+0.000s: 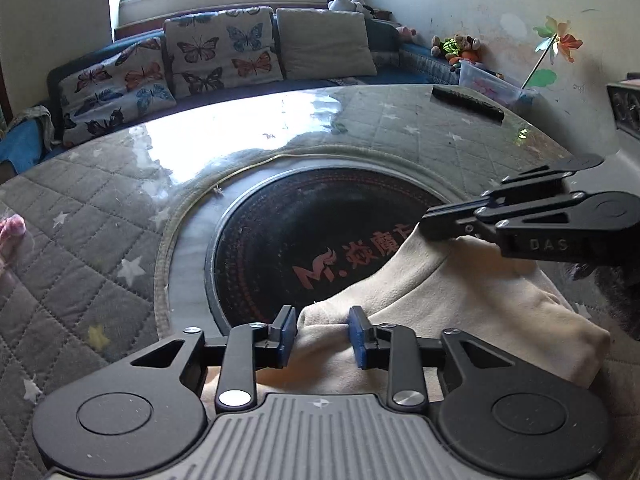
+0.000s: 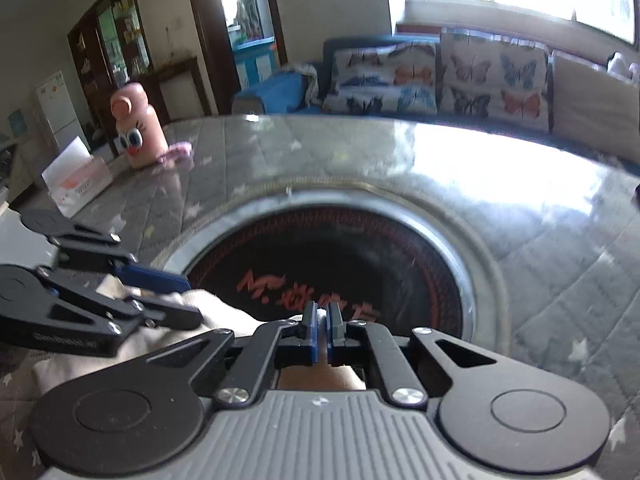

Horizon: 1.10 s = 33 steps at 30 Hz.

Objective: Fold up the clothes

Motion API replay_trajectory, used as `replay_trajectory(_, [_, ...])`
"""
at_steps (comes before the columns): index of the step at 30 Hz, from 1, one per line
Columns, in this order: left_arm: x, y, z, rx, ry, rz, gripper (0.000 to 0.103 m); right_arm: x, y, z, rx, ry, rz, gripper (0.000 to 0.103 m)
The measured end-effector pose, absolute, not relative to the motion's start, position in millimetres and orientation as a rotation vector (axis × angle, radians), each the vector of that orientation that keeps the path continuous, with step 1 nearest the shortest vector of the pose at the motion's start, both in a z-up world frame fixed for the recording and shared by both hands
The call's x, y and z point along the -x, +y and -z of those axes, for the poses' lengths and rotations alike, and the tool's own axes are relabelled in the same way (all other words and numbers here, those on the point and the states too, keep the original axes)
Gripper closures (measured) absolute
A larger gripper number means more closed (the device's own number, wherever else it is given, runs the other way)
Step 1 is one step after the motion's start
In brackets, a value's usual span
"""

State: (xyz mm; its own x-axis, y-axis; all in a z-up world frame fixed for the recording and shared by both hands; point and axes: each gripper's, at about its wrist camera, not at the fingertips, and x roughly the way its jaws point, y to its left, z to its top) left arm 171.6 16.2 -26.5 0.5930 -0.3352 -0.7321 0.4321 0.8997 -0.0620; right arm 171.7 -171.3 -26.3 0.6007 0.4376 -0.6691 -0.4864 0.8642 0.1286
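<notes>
A cream garment (image 1: 460, 300) lies at the near edge of the table, partly over the black round heater plate (image 1: 304, 240). My left gripper (image 1: 322, 332) is open, its blue pads on either side of a raised fold of the cloth. My right gripper (image 2: 322, 334) is shut on a pinch of the cream garment (image 2: 216, 312), a little white cloth showing between its pads. The right gripper also shows in the left wrist view (image 1: 436, 226), holding the cloth's upper edge. The left gripper shows in the right wrist view (image 2: 176, 296), at the left over the cloth.
The table has a grey quilted star cover (image 1: 80, 240) under glass. A black remote (image 1: 468, 102) lies at its far right. A pink bottle (image 2: 138, 128) and a tissue box (image 2: 76, 184) stand at the far left. A sofa with butterfly cushions (image 1: 216, 56) runs behind.
</notes>
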Motion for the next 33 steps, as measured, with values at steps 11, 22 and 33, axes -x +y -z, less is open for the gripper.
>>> replay_trajectory(11, [-164.2, 8.7, 29.7, -0.196, 0.747, 0.426, 0.075, -171.3, -170.9, 27.7, 0.105, 0.760, -0.506, 0.093])
replay_trajectory(22, [-163.5, 5.1, 32.6, -0.207, 0.747, 0.419, 0.075, -126.2, -133.4, 20.6, 0.246, 0.757, -0.724, 0.093])
replay_trajectory(33, [-160.7, 1.0, 34.3, -0.223, 0.736, 0.398, 0.074, -55.3, -109.8, 16.8, 0.411, 0.739, -0.871, 0.093])
